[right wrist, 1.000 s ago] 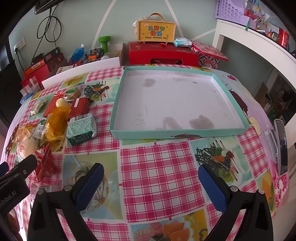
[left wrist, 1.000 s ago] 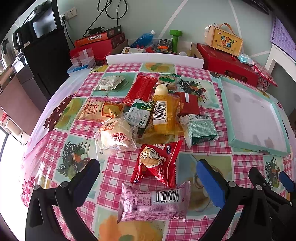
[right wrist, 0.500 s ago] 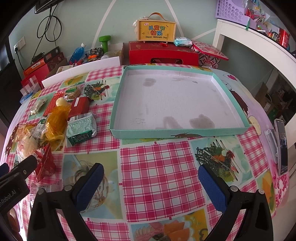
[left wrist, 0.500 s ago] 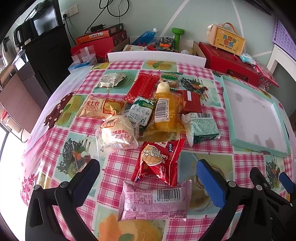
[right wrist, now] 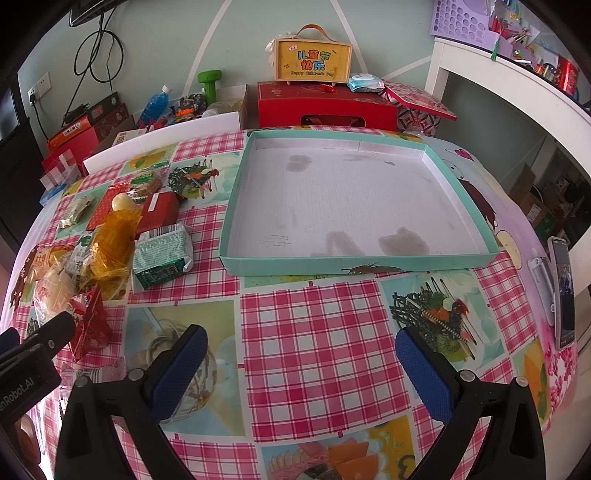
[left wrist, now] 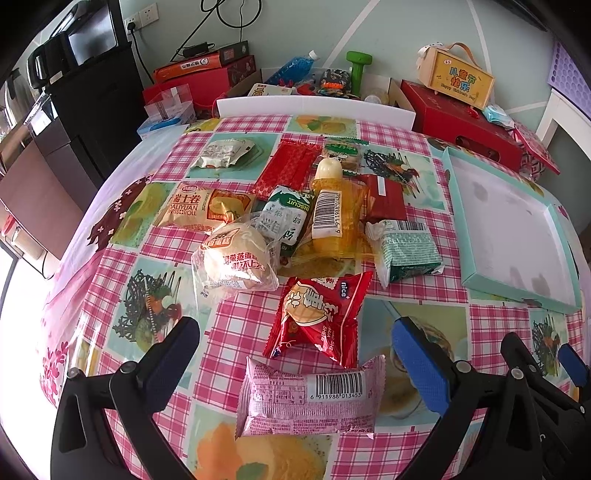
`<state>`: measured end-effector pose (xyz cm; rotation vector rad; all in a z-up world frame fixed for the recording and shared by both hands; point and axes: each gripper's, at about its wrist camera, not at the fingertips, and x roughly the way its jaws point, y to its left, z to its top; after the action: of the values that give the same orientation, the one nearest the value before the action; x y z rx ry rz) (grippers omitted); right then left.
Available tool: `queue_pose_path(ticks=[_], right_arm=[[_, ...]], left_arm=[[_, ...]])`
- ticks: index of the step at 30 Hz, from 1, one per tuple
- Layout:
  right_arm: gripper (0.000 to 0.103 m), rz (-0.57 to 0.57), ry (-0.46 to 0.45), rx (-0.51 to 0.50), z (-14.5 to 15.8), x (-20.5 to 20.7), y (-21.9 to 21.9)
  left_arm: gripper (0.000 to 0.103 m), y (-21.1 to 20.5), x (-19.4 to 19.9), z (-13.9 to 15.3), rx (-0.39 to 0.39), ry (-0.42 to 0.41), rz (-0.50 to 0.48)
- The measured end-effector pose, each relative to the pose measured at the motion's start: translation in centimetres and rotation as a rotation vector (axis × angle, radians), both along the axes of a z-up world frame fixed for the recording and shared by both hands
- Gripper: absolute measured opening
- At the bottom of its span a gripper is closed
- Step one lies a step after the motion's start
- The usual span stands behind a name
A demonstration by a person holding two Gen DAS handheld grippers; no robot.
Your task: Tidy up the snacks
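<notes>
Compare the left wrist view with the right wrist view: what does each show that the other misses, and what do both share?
Only the left wrist view shows the whole pink barcoded snack packet between the open left gripper fingers, and the black cabinet.

Only the right wrist view shows the phone on a white stand, the purple perforated basket and the open right gripper over bare tablecloth.

Both show the empty teal-rimmed cardboard tray, green foil packet and red "nice" packet.

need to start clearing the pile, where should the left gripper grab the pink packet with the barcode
Grip the pink packet across its short width, mid-body, coming straight down from above. It lies flat with its long side running left to right between the open fingers of the left gripper, so turning the wrist probably beats pinching its crimped ends.
</notes>
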<state>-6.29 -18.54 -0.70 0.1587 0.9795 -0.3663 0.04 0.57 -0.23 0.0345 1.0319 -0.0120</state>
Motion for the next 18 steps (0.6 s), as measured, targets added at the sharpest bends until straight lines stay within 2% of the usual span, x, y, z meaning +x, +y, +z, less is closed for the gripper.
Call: queue_pose_path(ticks=[18], right_arm=[[0.103, 0.000, 0.002, 0.000, -0.05, 0.04, 0.07]], left_arm=[[0.103, 0.14, -0.05, -0.32, 0.001, 0.012, 0.005]])
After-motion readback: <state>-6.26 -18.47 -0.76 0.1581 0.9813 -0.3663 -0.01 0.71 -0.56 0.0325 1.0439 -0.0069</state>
